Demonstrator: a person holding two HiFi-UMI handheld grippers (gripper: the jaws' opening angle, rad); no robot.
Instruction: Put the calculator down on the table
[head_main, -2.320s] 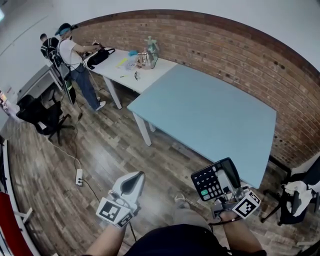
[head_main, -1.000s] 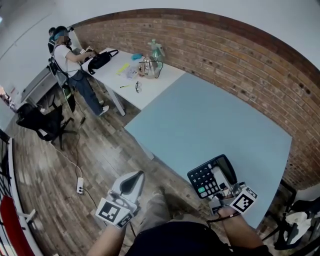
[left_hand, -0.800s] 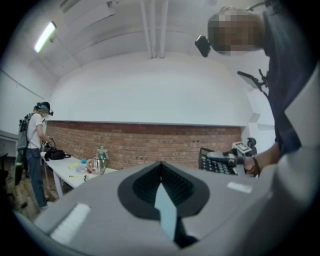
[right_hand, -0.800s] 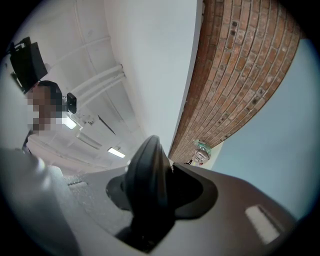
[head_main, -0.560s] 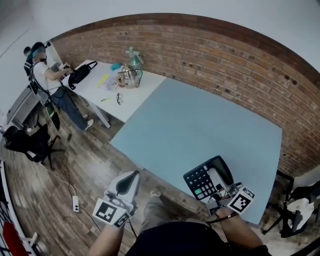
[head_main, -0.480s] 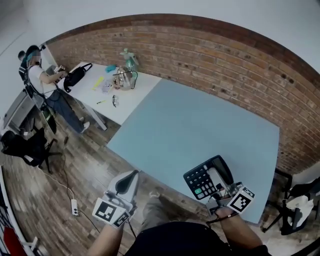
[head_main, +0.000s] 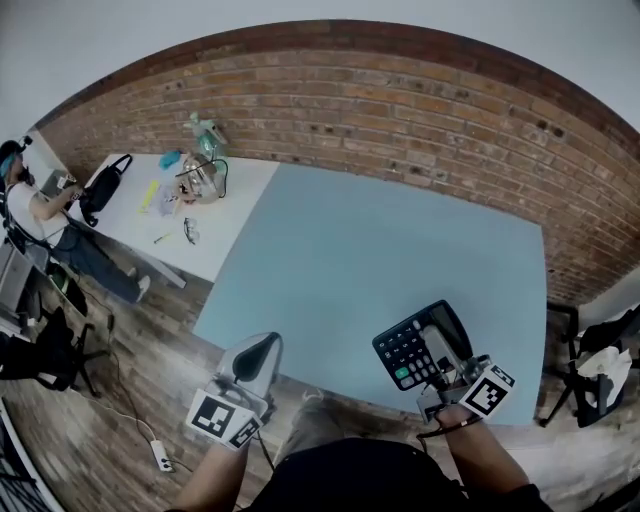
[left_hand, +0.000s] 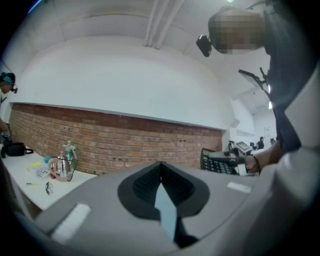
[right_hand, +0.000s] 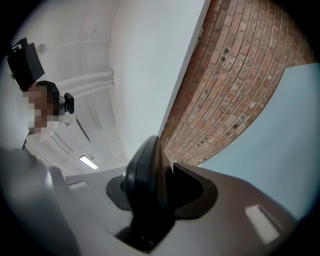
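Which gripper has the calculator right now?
The right gripper: its jaws are clamped on the black calculator. The left gripper is shut, with nothing between its jaws.

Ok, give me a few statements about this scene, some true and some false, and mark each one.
1. The right gripper is clamped on the calculator. True.
2. The left gripper has its jaws wide apart. False: they are together, with nothing between them.
3. The calculator lies on the blue table, free of both grippers. False: the right gripper holds it over the table's near edge.
4. The spray bottle stands on the white table. True.
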